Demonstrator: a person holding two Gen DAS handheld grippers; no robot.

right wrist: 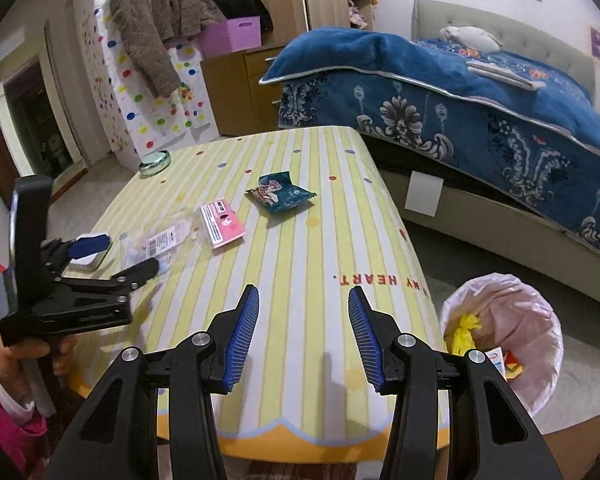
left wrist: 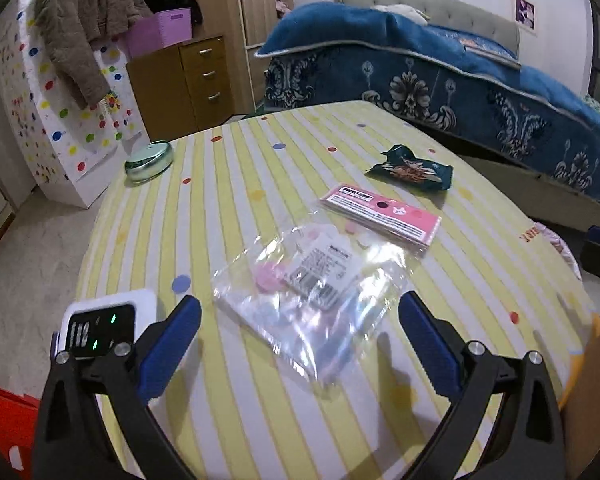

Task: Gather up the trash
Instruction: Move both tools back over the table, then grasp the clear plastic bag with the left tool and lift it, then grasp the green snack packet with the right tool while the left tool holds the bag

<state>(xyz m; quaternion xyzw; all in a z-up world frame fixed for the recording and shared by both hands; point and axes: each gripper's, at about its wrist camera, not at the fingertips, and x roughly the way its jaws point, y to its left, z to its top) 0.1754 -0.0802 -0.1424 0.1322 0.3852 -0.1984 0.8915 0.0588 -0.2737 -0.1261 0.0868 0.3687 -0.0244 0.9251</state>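
From the left wrist view, the left gripper [left wrist: 300, 334] hangs over the near part of the counter [left wrist: 236, 208], which wears a yellow striped cloth with coloured dots. Its 2 blue fingers [left wrist: 172, 350] are spread wide with nothing held. A clear plastic bag [left wrist: 314, 294] with a white barcode label lies flat on the cloth, its near end reaching in between the fingertips; whether they touch it I cannot tell. Just beyond it lies a pink packet [left wrist: 382, 214], its near corner overlapping the bag's far edge. Farther back, apart from the packet, sits a dark green snack wrapper [left wrist: 412, 170]. A round green tin [left wrist: 149, 161] rests near the far left edge of the counter, and a white device [left wrist: 104, 326] with green lights sits just left of the left finger. A bed [left wrist: 480, 76] with a blue blanket stands behind the counter.

From the right wrist view, the right gripper [right wrist: 303, 334] hovers over the near edge of the counter [right wrist: 300, 264], its fingers [right wrist: 242, 336] open and empty. At the left, the left gripper [right wrist: 120, 260] reaches over the clear plastic bag [right wrist: 162, 240]. The pink packet [right wrist: 223, 225] and snack wrapper [right wrist: 280, 194] lie farther along the cloth. On the floor to the right stands a bin [right wrist: 512, 320] lined with a pink bag, with yellow and red scraps inside.
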